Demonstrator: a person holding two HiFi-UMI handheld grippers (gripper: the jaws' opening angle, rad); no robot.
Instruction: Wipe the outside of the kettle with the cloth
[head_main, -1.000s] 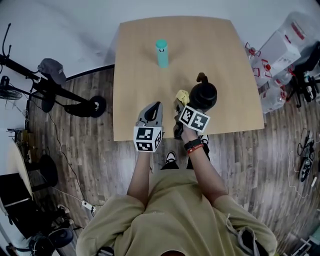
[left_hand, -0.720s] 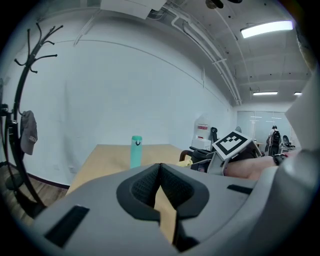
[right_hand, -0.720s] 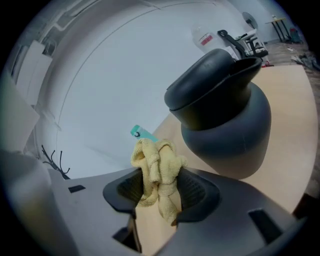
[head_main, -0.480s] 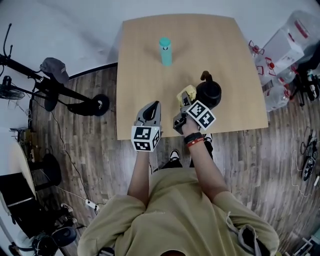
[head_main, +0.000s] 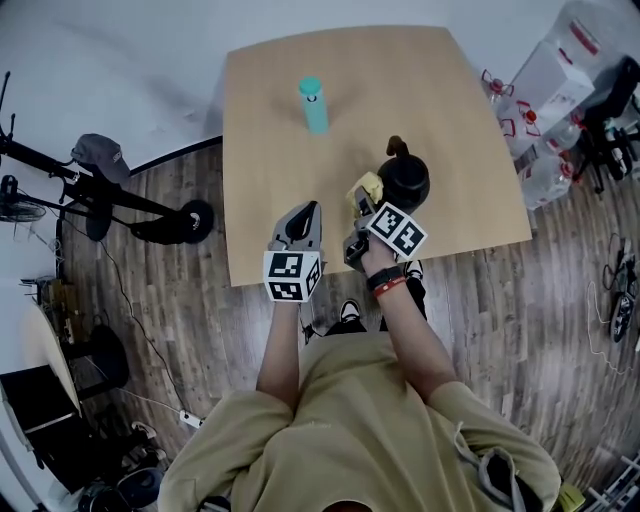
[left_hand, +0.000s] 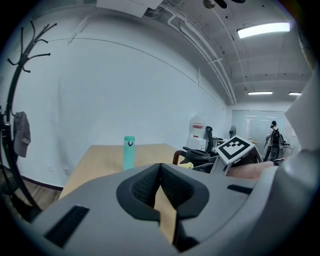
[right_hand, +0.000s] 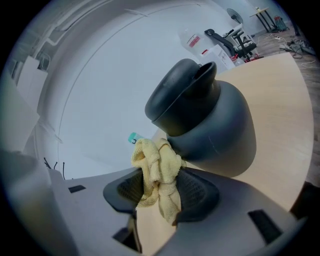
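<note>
A black kettle (head_main: 405, 180) with a brown handle stands on the wooden table (head_main: 270, 140), near its front right. My right gripper (head_main: 360, 203) is shut on a bunched yellow cloth (head_main: 366, 188), which sits against the kettle's left side. In the right gripper view the cloth (right_hand: 157, 170) bulges from between the jaws and touches the kettle (right_hand: 210, 125) low on its body. My left gripper (head_main: 303, 222) hangs over the table's front edge, left of the right one, shut with nothing in it. From the left gripper view I see the kettle (left_hand: 192, 155) partly hidden behind the right gripper.
A teal bottle (head_main: 313, 105) stands upright at the back middle of the table. Left of the table is a black stand with a cap (head_main: 100, 155). Water jugs and boxes (head_main: 560, 80) crowd the floor at the right.
The right gripper with the cloth has shifted slightly along the kettle's left side. The left gripper has stayed put. The head view has drifted a little.
</note>
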